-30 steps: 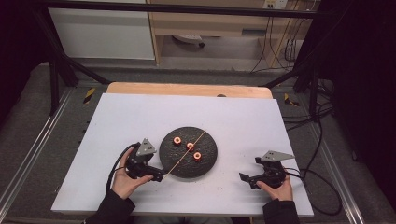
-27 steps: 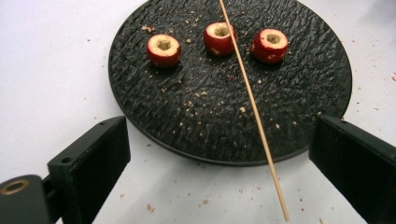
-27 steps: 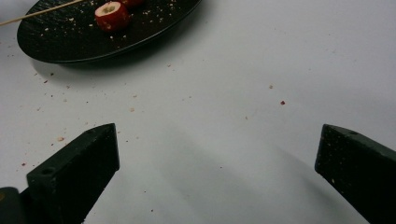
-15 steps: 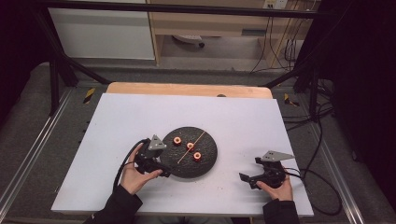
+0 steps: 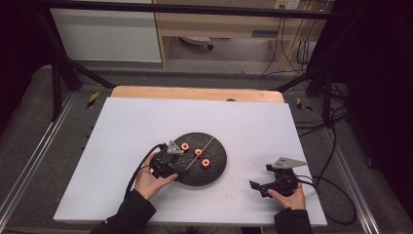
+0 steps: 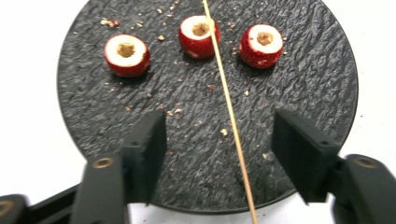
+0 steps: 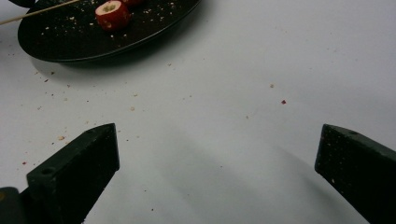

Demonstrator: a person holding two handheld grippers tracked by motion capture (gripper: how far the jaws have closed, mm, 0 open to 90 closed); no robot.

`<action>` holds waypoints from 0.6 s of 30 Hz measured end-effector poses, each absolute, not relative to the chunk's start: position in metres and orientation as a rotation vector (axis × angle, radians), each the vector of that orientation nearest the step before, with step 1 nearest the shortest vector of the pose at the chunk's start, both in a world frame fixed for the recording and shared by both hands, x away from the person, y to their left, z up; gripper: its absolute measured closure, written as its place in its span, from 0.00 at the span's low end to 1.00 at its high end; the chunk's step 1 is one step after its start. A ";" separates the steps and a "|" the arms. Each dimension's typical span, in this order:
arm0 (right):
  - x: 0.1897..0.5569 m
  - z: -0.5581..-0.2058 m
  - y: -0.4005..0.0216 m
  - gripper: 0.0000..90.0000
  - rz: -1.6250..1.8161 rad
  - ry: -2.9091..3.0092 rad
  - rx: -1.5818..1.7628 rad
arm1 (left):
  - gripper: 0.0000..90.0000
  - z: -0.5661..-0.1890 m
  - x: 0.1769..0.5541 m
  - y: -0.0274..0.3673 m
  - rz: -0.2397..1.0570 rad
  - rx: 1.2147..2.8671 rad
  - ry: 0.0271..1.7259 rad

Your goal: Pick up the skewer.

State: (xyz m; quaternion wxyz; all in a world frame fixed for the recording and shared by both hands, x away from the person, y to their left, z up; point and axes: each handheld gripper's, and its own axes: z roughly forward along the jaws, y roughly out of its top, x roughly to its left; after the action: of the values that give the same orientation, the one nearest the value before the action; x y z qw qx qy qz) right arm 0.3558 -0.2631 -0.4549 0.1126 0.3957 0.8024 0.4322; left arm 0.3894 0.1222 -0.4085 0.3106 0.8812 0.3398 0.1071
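Left tongs [image 5: 171, 163], released, have advanced over near rim of black slate plate [image 5: 219, 163], jaws now straddling wooden skewer [image 6: 229, 109] lying beside three cored red fruits [image 6: 200, 36]; skewer pickup looks imminent; right tongs [image 5: 265, 184] idle, released, on white surface [image 5: 122, 126]

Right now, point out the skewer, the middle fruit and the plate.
skewer [image 6: 232, 132], left gripper view, middle of the stick.
middle fruit [image 6: 196, 31], left gripper view, its cored top.
plate [image 6: 303, 79], left gripper view, bare surface at right.
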 end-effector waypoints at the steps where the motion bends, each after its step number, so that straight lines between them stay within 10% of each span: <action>1: 0.356 -0.455 -0.263 0.01 1.267 2.356 1.160 | 0.43 -0.409 0.390 0.121 0.278 2.335 0.896; 18: 0.356 -0.455 -0.263 0.01 1.266 2.359 1.155 | 0.76 -0.414 0.396 0.109 0.192 2.407 0.886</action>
State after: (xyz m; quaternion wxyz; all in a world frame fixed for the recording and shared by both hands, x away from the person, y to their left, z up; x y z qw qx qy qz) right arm 0.3562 -0.2632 -0.4553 0.1128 0.3936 0.8040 0.4313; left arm 0.3955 0.1092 -0.4138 0.2812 0.8981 0.3305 0.0716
